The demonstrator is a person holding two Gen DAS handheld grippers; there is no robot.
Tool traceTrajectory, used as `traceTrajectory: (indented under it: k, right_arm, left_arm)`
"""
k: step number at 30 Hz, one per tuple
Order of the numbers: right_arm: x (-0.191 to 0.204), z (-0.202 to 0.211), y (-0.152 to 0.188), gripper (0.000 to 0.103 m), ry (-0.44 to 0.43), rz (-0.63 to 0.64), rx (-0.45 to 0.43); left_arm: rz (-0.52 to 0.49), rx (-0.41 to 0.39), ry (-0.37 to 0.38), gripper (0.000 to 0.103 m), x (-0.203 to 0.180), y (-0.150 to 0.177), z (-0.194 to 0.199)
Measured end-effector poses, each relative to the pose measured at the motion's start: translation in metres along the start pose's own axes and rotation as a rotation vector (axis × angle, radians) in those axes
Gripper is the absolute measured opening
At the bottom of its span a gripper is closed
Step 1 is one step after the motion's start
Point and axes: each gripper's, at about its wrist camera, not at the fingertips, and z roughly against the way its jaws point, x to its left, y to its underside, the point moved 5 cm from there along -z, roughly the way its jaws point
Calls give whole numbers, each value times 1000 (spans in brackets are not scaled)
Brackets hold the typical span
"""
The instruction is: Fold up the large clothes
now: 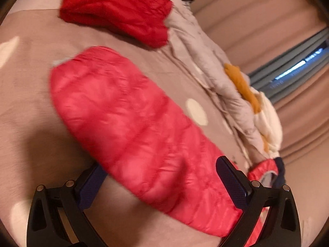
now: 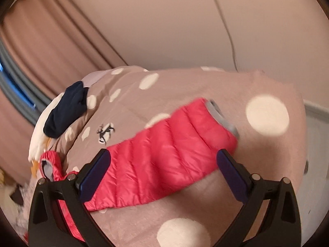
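A pink-red puffer jacket lies on the bed. In the left wrist view one sleeve stretches away from me across the bedspread, its cuff at the far left. My left gripper is open, jaws wide on either side of the sleeve's near end, not closed on it. In the right wrist view the other sleeve runs up to the right, ending in a grey cuff. My right gripper is open, jaws straddling this sleeve. The jacket's collar shows at the lower left.
The bed has a taupe bedspread with cream dots. A folded red garment lies at the far end. A rumpled grey quilt with orange and white patches lies along the right. A dark navy garment lies near the curtains.
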Motion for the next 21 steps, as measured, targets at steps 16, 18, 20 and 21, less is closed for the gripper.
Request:
traceTrajectory:
  k: [16,18,20,21]
  right_arm:
    - [-2,-26,27,101,-55,-126,82]
    - [-4,-27,26,102,-62,-166,63]
    - [-6,-29,25,103,-55,-189,48]
    - [-5,-30,24,103,-46,-184,41]
  left_arm:
    - [53,8,-114,34,2,-11,-28]
    - [-11,-19,-187,31,-3,-9,-29]
    - [-84,-43,-263,28,-13,-6,-29]
    - [-112,-54,-289,27,-16,-5,-29]
